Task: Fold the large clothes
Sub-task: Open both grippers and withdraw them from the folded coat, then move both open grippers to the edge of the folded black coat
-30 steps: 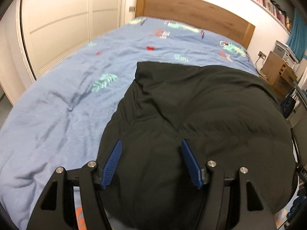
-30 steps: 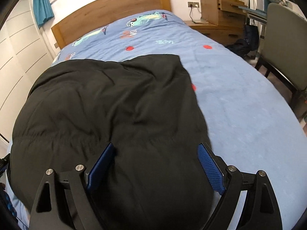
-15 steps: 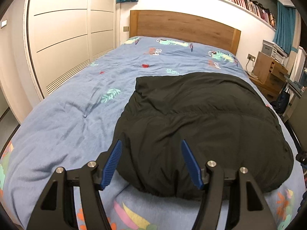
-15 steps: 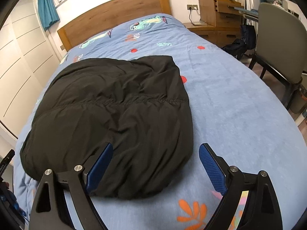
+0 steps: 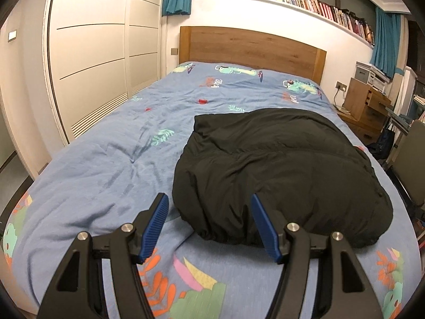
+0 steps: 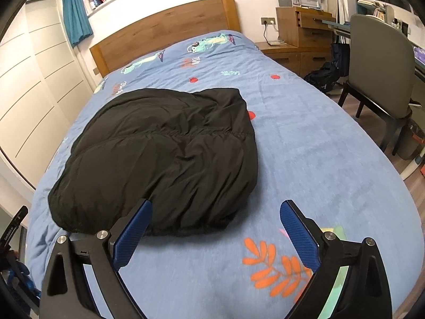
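A black puffer jacket lies folded in a soft mound on the blue bed. It looks light, squashy and slippery, best gripped at its gathered hem. The left tongs hang spread, holding nothing. The right tongs have just been opening, nothing between them.

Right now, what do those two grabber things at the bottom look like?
Both the left gripper and the right gripper look alike: black plastic frames with triangle-shaped holes and round silver screws. Each has two jaws lined with ribbed blue pads. No cables, sleeves or hands show.
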`<action>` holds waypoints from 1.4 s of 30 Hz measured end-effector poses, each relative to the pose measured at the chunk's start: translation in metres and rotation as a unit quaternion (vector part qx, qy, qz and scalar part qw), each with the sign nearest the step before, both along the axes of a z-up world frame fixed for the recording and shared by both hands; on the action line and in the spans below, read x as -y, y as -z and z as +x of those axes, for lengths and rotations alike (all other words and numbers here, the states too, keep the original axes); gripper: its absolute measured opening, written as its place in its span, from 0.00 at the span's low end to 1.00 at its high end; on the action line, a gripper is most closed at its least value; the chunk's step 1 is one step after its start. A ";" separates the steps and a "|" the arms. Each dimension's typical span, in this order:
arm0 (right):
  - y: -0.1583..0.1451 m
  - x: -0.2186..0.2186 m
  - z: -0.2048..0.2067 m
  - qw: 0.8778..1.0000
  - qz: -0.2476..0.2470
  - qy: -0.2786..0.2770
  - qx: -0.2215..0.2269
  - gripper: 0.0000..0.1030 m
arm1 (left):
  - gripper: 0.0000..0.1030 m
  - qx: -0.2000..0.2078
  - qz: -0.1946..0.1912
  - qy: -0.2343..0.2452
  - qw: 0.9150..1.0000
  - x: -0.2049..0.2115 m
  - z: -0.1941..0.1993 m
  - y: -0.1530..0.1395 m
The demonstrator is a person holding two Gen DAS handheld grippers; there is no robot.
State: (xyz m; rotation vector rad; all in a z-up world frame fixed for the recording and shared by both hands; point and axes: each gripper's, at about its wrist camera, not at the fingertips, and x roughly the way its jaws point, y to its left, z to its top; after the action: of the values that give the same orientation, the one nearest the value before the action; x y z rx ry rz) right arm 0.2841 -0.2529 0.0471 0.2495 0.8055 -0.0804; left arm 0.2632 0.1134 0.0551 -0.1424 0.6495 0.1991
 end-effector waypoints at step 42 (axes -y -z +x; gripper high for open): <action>0.070 0.048 -0.043 0.994 0.107 -0.014 -0.035 1.00 | 0.61 -0.156 -0.118 0.004 0.981 -0.065 -0.032 0.094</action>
State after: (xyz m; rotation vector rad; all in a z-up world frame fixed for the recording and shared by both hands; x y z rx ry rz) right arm 0.2414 -0.3006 -0.0232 0.4402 0.8885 0.0246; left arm 0.2316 0.1780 -0.0391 -0.3417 0.9859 0.1364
